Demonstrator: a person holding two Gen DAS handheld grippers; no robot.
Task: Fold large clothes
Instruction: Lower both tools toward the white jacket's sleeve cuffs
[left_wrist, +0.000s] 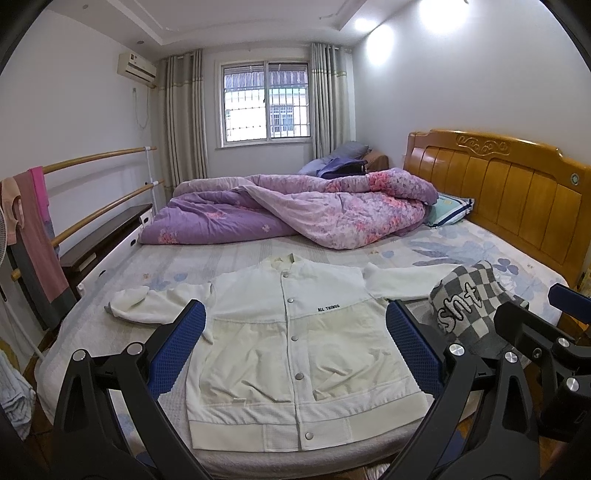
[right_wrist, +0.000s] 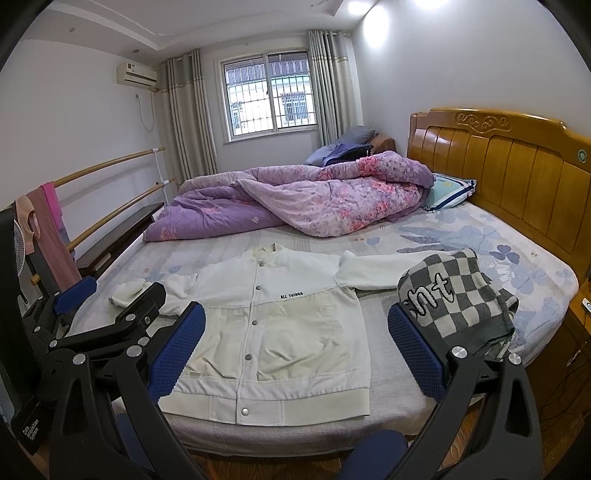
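**Jacket flat on bed, both grippers wide open and empty**

White jacket (left_wrist: 295, 332) lies spread front-up at the bed's (left_wrist: 461, 251) near edge, snaps closed, collar toward the far side, hem band at the edge. Both sleeves out sideways; the right sleeve runs under a grey-and-white checkered sweater (left_wrist: 476, 306) bunched near the near-right corner, touching it.

Left gripper (left_wrist: 295, 350): fingers spread wide, holding nothing, above the jacket's lower half. Right gripper (right_wrist: 295, 350): fingers equally wide, holding nothing, above the jacket's right side and bare sheet.

Purple floral quilt (left_wrist: 295, 210) heaped along the far edge. Pillow (left_wrist: 448, 208) against the wooden headboard (left_wrist: 517, 192) at the right edge.
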